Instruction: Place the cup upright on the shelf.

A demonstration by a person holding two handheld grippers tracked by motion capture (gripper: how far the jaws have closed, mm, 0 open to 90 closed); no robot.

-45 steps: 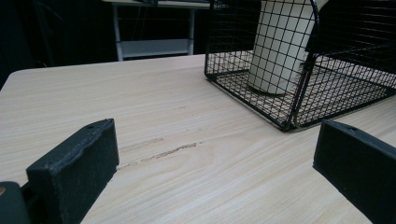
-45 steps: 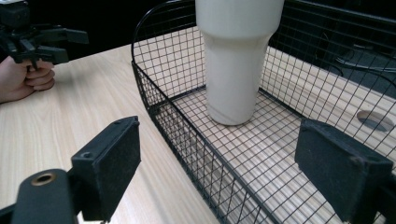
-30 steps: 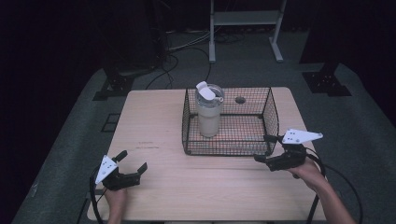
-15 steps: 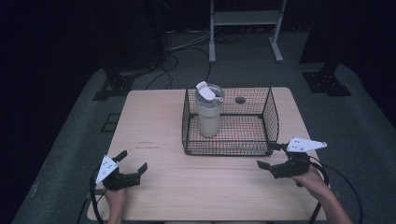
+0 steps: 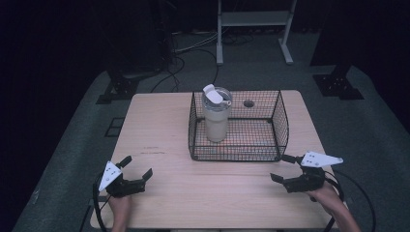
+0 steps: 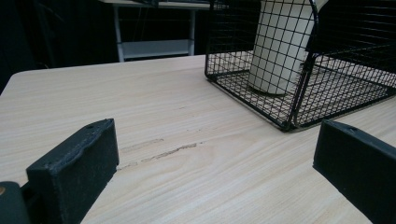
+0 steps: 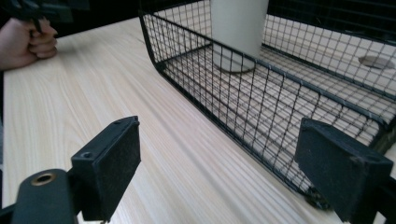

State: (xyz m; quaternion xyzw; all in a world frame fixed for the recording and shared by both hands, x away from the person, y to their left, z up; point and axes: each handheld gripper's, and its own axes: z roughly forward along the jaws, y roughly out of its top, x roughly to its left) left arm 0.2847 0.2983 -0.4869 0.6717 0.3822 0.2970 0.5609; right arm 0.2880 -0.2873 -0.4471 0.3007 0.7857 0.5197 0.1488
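Right gripper (image 5: 284, 167) drawn back from the wire basket (image 5: 280, 126) toward the table's near edge, lower and farther out than a second ago, jaws apart, no longer at the basket's front corner

Dark lab: stand bases (image 5: 335, 83), floor cables (image 5: 189, 46), metal rack (image 5: 254, 21).

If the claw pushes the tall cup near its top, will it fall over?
Probably it would tip: the cup is tall and narrow and stands upright on the wire floor of the basket, an uneven footing. The near wire wall might catch it. Its smooth, pale side looks slippery, so a low, firm grip seems safer.
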